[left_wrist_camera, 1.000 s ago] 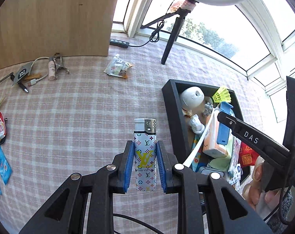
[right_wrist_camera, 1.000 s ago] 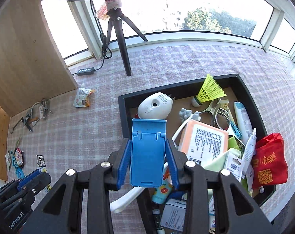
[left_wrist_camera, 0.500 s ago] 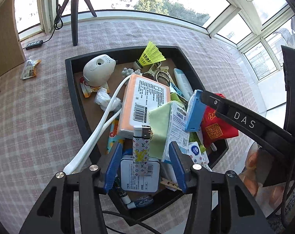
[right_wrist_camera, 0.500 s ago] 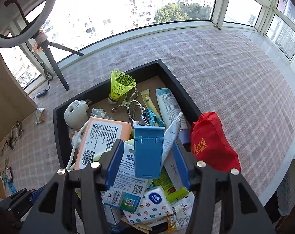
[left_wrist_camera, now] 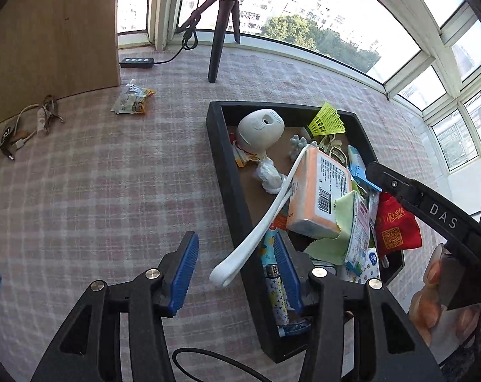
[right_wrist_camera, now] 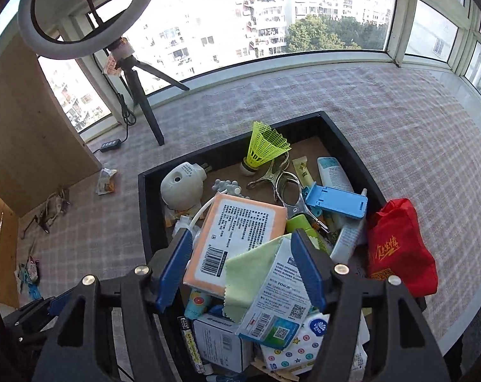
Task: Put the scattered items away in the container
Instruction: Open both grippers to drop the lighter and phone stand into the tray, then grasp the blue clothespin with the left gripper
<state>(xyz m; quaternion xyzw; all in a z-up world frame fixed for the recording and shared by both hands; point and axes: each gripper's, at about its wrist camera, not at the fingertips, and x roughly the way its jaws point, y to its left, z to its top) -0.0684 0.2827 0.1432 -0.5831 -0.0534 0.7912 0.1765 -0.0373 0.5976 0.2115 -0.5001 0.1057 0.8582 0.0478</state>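
The black container [left_wrist_camera: 221, 159] is piled with items; it also shows in the right wrist view [right_wrist_camera: 145, 210]. My left gripper [left_wrist_camera: 237, 273] is open and empty over the container's near left wall. The patterned lighter [left_wrist_camera: 277, 299] lies inside the container by my right finger, and shows too in the right wrist view [right_wrist_camera: 189, 343]. My right gripper [right_wrist_camera: 237, 270] is open and empty above the pile. The blue phone stand [right_wrist_camera: 337, 202] lies on the items, seen partly in the left wrist view [left_wrist_camera: 361, 175].
A snack packet [left_wrist_camera: 132, 102] lies on the checked cloth near the wooden panel [left_wrist_camera: 49, 38]. Cables and clips [left_wrist_camera: 27, 127] lie at far left. A tripod [left_wrist_camera: 219, 38] and power strip [left_wrist_camera: 137, 62] stand by the window. A red pouch [right_wrist_camera: 399, 248] hangs over the container's right rim.
Both grippers opened wide and let go. The lighter dropped into the container's near corner and the blue stand landed on the pile. The left gripper swung back to the left.
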